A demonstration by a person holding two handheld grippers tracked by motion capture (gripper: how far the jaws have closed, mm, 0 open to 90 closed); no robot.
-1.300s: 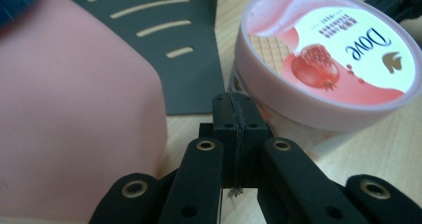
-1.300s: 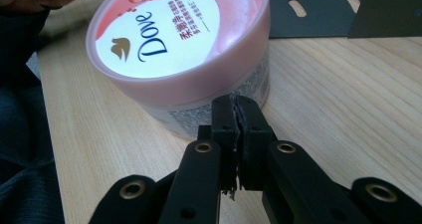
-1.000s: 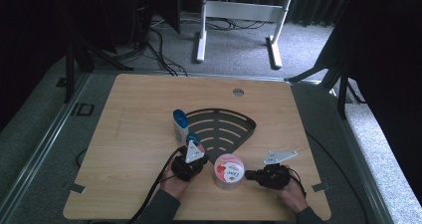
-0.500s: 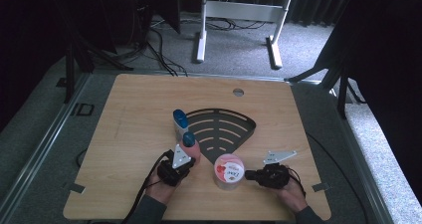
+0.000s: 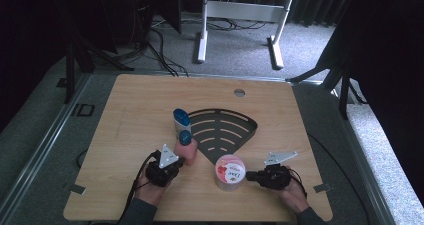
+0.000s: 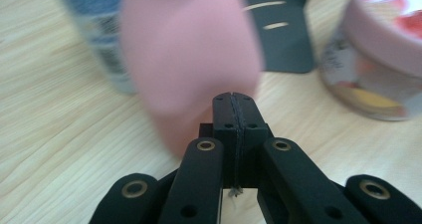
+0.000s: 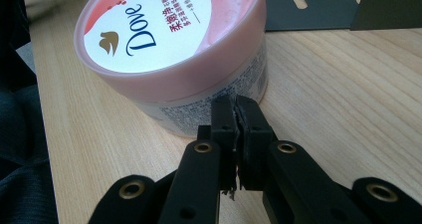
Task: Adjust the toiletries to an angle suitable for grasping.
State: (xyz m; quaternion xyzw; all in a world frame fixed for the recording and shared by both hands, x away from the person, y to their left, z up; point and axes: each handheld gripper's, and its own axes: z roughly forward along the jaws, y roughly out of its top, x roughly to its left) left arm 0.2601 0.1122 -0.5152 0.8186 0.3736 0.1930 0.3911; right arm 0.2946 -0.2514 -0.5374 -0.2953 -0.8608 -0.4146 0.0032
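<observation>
The far half and the left side of the table [image 5: 150, 100] lie bare. Near the front, the pink bottle [image 5: 187, 150], the blue-capped bottle [image 5: 180, 120] behind it, the black fan-shaped rack [image 5: 222, 130] and the Dove tub [image 5: 230, 172] crowd together, leaving narrow wood strips between them.

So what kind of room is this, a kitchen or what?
Not a kitchen, more likely a lab or workshop for recording. A bare wooden table stands on grey carpet, with loose cables on the floor and dark curtains around it.
</observation>
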